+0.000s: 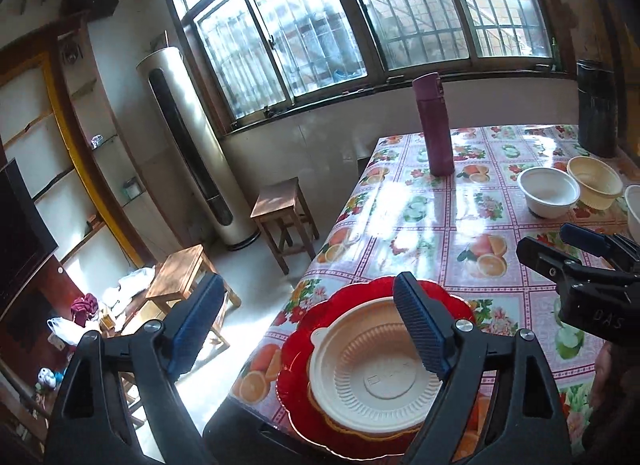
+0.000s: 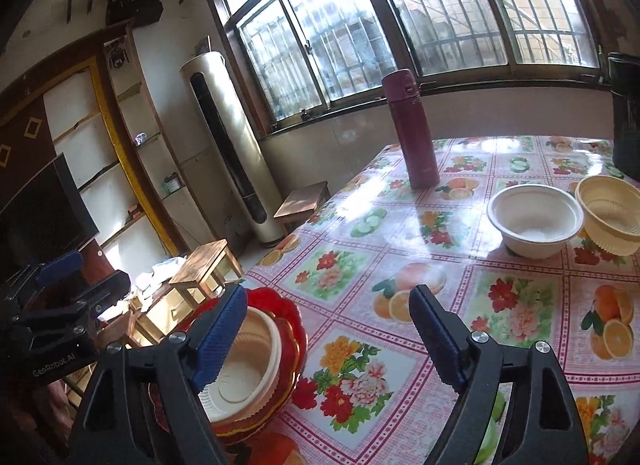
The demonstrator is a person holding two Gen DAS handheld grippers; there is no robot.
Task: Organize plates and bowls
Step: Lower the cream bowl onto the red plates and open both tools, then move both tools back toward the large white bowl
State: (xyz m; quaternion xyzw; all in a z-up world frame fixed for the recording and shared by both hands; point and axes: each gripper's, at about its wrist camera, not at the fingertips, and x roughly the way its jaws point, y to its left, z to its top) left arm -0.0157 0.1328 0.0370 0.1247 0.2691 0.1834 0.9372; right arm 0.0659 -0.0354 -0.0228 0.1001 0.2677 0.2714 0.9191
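Observation:
A red scalloped plate (image 1: 304, 325) lies at the table's near left corner with a cream plate (image 1: 360, 369) stacked on it. Both also show in the right wrist view, the red plate (image 2: 292, 325) and the cream plate (image 2: 248, 365). My left gripper (image 1: 308, 329) is open and empty, hovering over the stack's left edge. My right gripper (image 2: 328, 345) is open and empty, just right of the stack; it shows in the left wrist view (image 1: 560, 253). A white bowl (image 2: 534, 221) and a cream ribbed bowl (image 2: 612, 217) stand at the far right.
A maroon flask (image 2: 412, 129) stands at the table's far side. A dark container (image 2: 626, 117) is at the far right corner. The fruit-print tablecloth (image 2: 400, 257) covers the table. Wooden stools (image 1: 284, 213) and a tower air conditioner (image 1: 192, 149) stand on the floor to the left.

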